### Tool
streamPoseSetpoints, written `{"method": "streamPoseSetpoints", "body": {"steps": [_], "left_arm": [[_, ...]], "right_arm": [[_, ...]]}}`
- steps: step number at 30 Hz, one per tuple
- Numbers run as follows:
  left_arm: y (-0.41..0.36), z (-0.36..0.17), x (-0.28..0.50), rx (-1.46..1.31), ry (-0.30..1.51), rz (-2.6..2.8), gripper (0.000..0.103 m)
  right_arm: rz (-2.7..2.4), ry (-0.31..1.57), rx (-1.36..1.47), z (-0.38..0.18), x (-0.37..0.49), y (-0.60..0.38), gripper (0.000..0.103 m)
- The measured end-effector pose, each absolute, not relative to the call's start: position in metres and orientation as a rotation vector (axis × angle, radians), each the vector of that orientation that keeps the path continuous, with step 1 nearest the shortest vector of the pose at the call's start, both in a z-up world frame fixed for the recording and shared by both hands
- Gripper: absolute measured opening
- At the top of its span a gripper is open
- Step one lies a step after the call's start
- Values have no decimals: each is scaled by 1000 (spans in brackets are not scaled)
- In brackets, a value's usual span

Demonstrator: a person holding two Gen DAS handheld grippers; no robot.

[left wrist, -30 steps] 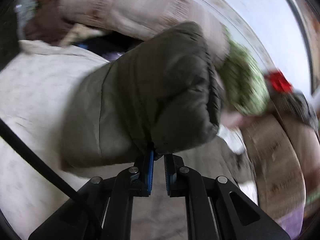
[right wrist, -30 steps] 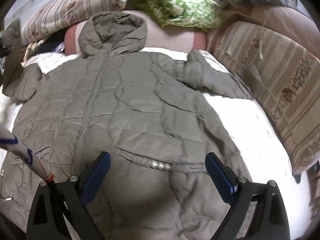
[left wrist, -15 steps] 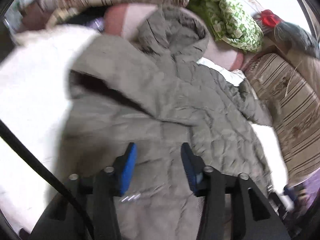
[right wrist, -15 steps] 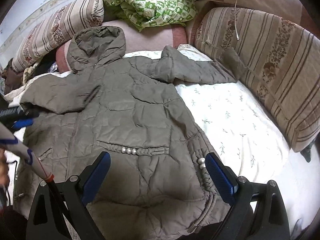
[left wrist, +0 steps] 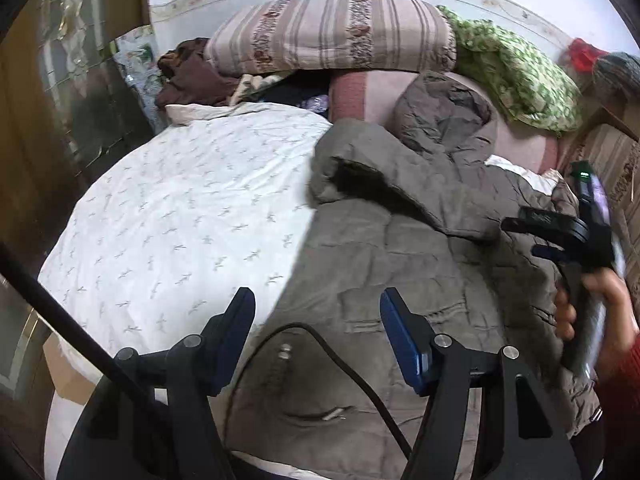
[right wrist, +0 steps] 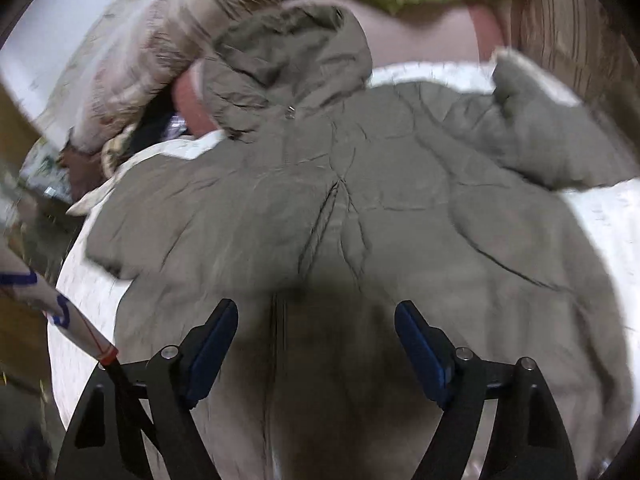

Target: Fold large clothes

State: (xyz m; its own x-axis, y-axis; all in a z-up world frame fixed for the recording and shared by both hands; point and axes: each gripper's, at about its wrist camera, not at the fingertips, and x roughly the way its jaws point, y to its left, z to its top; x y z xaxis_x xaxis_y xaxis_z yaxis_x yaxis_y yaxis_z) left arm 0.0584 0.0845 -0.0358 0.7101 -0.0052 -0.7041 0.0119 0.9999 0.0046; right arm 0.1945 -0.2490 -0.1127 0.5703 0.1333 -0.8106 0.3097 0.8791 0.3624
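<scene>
An olive padded coat (left wrist: 400, 240) (right wrist: 400, 220) lies front up on the white bed sheet (left wrist: 180, 208), its hood (left wrist: 440, 120) (right wrist: 288, 52) toward the pillows. One sleeve (left wrist: 380, 176) is folded across the chest; the other sleeve (right wrist: 552, 140) spreads out to the right. My left gripper (left wrist: 316, 304) hovers over the coat's left lower edge, jaws opening, nothing between them. My right gripper (right wrist: 316, 312) (left wrist: 524, 234), held in a hand, is above the zip at the coat's middle. Its jaws are closing and the pads are not pressing on anything.
A striped pillow (left wrist: 332, 32), a green patterned blanket (left wrist: 512, 72) and a brown garment (left wrist: 192, 76) lie at the head of the bed. A striped cushion (right wrist: 572, 32) lines the right side. A dark cabinet (left wrist: 60, 100) stands left. A black cable (left wrist: 340, 360) trails over the coat.
My left gripper has let go of the sleeve, which now lies across the chest, and has drawn back toward the hem with its jaws wider. My right gripper swung left over the coat's middle, jaws narrower.
</scene>
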Motion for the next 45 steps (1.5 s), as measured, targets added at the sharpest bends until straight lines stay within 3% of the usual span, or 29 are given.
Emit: {"method": "streamPoseSetpoints", "body": {"steps": [4, 5, 6, 9, 15, 20, 26, 32, 34, 38, 45], "left_arm": [[94, -33, 61, -5, 753, 17, 64], [95, -33, 61, -4, 746, 24, 64], [96, -33, 62, 1, 744, 29, 64], [96, -36, 64, 5, 766, 27, 64], [90, -39, 65, 4, 776, 12, 64], [79, -46, 68, 26, 791, -2, 64], [63, -55, 77, 59, 822, -14, 64], [54, -55, 78, 80, 834, -13, 64], [51, -51, 73, 87, 826, -15, 64], [45, -39, 57, 114, 804, -24, 64], [29, -26, 29, 139, 801, -61, 64]], "right_arm": [[-88, 1035, 560, -133, 233, -240, 85], [-95, 1055, 565, -137, 239, -236, 78], [-99, 1074, 560, -140, 244, -232, 60], [-55, 1102, 493, -131, 254, -230, 24], [-182, 1029, 287, -84, 252, -269, 15], [-315, 977, 210, -80, 257, -323, 14], [-349, 1065, 248, -130, 274, -344, 15], [-365, 1080, 270, -161, 280, -345, 22], [-369, 1081, 270, -163, 281, -348, 30], [-392, 1046, 231, -145, 267, -349, 56], [-322, 920, 312, -101, 189, -381, 58]]}}
